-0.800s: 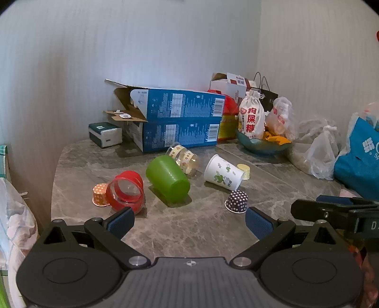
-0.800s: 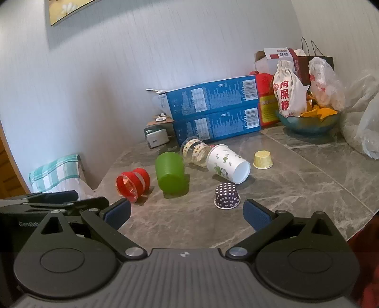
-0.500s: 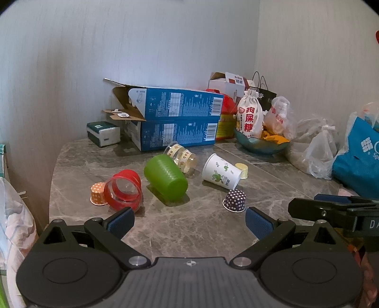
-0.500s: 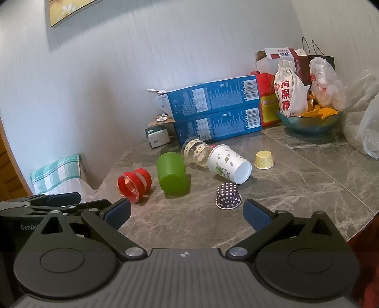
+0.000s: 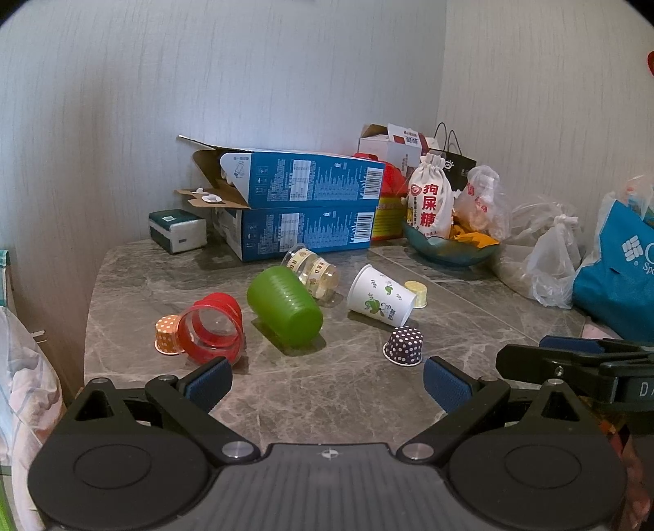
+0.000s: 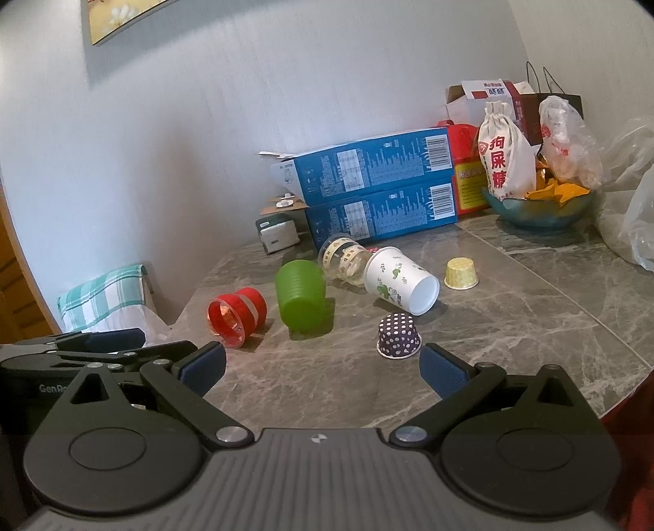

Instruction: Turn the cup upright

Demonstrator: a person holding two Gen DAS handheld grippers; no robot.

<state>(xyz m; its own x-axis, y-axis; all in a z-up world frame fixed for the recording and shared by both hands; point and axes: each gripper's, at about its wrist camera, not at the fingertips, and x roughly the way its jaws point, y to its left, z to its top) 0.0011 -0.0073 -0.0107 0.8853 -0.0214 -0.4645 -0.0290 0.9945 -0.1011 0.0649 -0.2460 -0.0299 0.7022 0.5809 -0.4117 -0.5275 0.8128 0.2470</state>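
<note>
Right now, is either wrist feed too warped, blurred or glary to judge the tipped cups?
Left wrist view: fisheye bends the walls and corners go dark, but the ribbed green plastic cup looks sharp with a soft shadow. Right wrist view: same warp, white leaf-print paper cup crisp, no strong glare on the grey marble tabletop.

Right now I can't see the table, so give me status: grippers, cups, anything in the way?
Left gripper open, right gripper open, both empty. Green cup lying on its side, untouched. Purple dotted cup nearest, upside down.

Pale, finely ribbed walls (image 5: 286, 81) meet in a corner behind a grey marbled table (image 5: 327, 388). A framed picture (image 6: 118, 18) hangs high, and a checked cloth (image 6: 102, 298) lies beside the table.
</note>
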